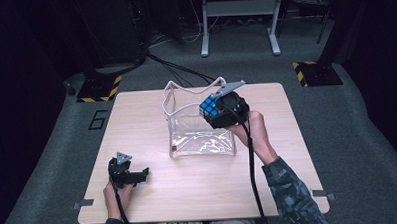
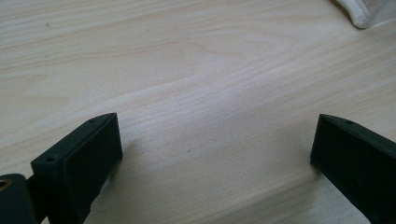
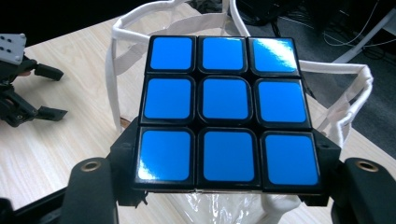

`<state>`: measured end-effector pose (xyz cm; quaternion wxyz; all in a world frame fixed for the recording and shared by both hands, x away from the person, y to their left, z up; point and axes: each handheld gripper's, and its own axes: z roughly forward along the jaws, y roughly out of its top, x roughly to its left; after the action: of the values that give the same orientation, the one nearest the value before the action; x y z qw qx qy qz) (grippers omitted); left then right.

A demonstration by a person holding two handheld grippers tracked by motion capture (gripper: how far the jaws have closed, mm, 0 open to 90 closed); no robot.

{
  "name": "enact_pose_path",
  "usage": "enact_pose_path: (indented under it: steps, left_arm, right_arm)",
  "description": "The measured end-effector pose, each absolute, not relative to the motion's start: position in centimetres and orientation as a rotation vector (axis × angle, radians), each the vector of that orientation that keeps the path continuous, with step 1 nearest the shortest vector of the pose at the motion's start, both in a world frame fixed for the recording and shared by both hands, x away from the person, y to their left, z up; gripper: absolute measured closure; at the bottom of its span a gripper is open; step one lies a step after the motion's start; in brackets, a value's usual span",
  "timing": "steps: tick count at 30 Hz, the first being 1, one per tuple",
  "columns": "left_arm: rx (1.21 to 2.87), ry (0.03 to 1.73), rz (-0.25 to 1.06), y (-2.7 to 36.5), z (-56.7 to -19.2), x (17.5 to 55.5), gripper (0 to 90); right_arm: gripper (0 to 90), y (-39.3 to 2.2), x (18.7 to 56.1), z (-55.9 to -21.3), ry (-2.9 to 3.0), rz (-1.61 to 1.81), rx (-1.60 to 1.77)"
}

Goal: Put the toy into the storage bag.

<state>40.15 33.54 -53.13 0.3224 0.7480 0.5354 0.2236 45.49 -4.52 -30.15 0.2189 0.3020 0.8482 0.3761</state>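
A puzzle cube (image 1: 209, 108) with a blue face (image 3: 224, 112) is held in my right gripper (image 1: 217, 111), which is shut on it above the right rim of a clear plastic bag (image 1: 200, 139) with white handles (image 3: 122, 28). The bag stands open on the wooden table (image 1: 152, 128). My left gripper (image 1: 139, 175) rests low on the table near the front left, open, with bare wood between its fingers (image 2: 79, 158). The left gripper (image 3: 18, 91) is also in sight at the far left of the right gripper view.
A corner of the bag (image 2: 369, 11) shows at the top right of the left gripper view. Around the table lies grey carpet with cables (image 1: 175, 68), a white stand (image 1: 238, 20) at the back and yellow-black striped bases (image 1: 312, 73).
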Motion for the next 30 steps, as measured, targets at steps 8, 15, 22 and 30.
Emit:
enact_pose_path:
  steps: [8, 15, 22, 30]
  left_arm:
    - [1.962, 1.403, 0.588, 33.5, -53.2, 40.2, 2.0]
    - [1.963, 1.402, 0.588, 33.6, -53.2, 40.2, 2.0]
    - [1.978, 1.395, 0.586, 33.6, -53.1, 40.2, 2.0]
    - [1.978, 1.396, 0.585, 33.6, -53.1, 40.2, 2.0]
  right_arm:
    - [33.3, -4.5, 46.6, -29.5, 2.335, 1.033, 0.854]
    - [33.3, -4.4, 47.6, -29.2, 2.331, 1.028, 0.864]
    - [33.3, -4.2, 48.9, -29.0, 2.332, 1.022, 0.898]
    - [33.3, -4.0, 50.6, -28.7, 2.333, 1.010, 0.928]
